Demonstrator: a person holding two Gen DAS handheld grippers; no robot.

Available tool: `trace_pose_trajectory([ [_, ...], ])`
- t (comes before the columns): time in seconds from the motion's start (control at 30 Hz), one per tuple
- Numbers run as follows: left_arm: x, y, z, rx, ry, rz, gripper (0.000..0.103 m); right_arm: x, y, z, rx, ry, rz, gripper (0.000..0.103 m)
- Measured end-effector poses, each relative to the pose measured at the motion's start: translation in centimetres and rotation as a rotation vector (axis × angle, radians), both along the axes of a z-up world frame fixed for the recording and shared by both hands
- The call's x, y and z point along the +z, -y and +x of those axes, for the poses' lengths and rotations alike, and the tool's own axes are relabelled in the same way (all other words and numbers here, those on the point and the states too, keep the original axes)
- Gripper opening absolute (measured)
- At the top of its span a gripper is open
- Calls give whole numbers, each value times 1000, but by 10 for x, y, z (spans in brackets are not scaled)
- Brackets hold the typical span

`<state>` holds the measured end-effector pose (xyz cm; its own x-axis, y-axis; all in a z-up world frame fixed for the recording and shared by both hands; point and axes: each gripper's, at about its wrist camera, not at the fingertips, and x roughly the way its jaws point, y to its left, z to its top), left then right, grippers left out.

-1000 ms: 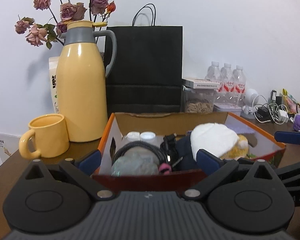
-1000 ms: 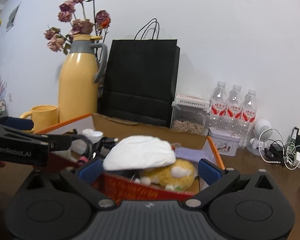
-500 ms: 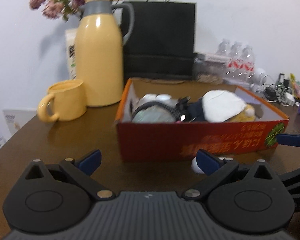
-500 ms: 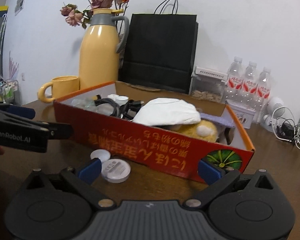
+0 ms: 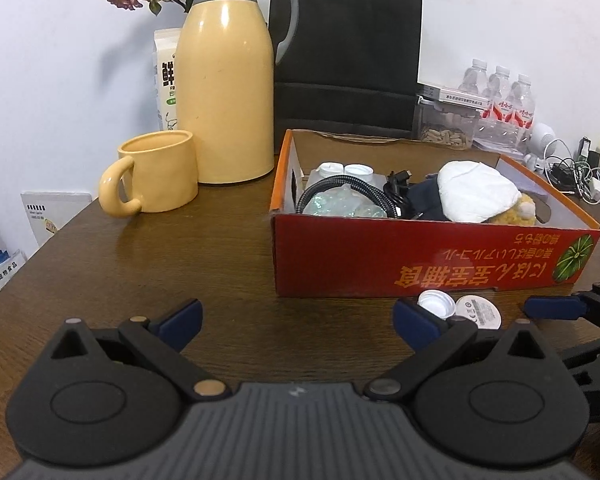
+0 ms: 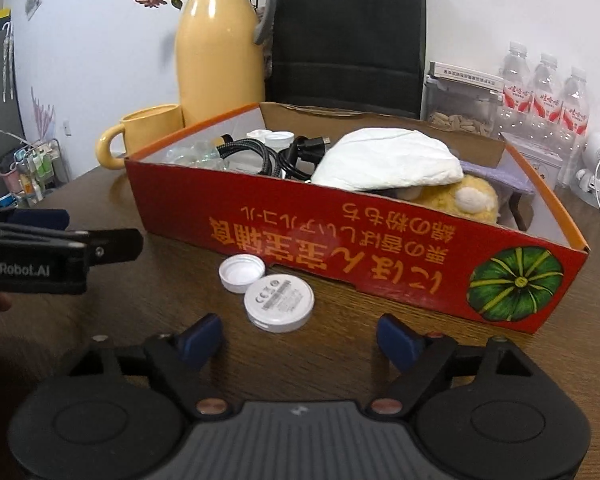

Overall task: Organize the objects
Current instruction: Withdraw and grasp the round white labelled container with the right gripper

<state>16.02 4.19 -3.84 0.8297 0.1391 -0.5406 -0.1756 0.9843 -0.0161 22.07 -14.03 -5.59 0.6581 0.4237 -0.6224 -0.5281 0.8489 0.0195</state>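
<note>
Near the front edge of the wooden tabletop [image 6: 100, 300], just before the red box [image 6: 380, 248], a white round disc [image 6: 279, 303] lies touching a white cap [image 6: 242, 273]. Right gripper [image 6: 300, 342] hovers before them, jaws closing with nothing between. Left gripper [image 5: 296, 320] stands wide and empty. Inside the box sit cables [image 5: 340, 188], what looks like a folded white cloth [image 6: 388, 164] and a yellow plush [image 6: 456, 200].

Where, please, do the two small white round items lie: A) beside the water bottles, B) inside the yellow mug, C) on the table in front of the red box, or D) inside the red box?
C: the cap and disc lie on the table in front of the red box.
</note>
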Motion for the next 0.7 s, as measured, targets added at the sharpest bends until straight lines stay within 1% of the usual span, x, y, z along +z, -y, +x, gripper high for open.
trace_pose_trajectory([
  [0.1,-1,0,2,-4,-15,-4,103,1,-4,2,7,4,2,78],
  [0.13,-2,-1,2,-5,-18,-5,103,1,-6,3,6,7,4,73],
  [0.17,-2,-1,2,-5,-19,-5,103,1,-7,3,4,10,5,67],
  [0.2,-2,-1,2,-5,-18,-7,103,2,-7,4,4,12,7,64],
  [0.23,-2,-2,2,-3,-18,-9,103,2,-7,4,5,15,9,57],
  [0.27,-2,-2,2,1,-19,-10,103,3,-8,4,7,19,9,48],
  [0.33,-2,-3,3,2,-26,-16,103,4,-9,3,20,27,11,38],
  [0.5,-5,-3,6,1,-39,-11,103,5,-6,4,3,31,25,37],
  [0.63,-7,-1,10,0,-51,-10,103,9,1,1,-16,60,61,37],
  [0.7,-10,4,11,-17,-62,0,103,10,4,-1,-29,79,70,37],
])
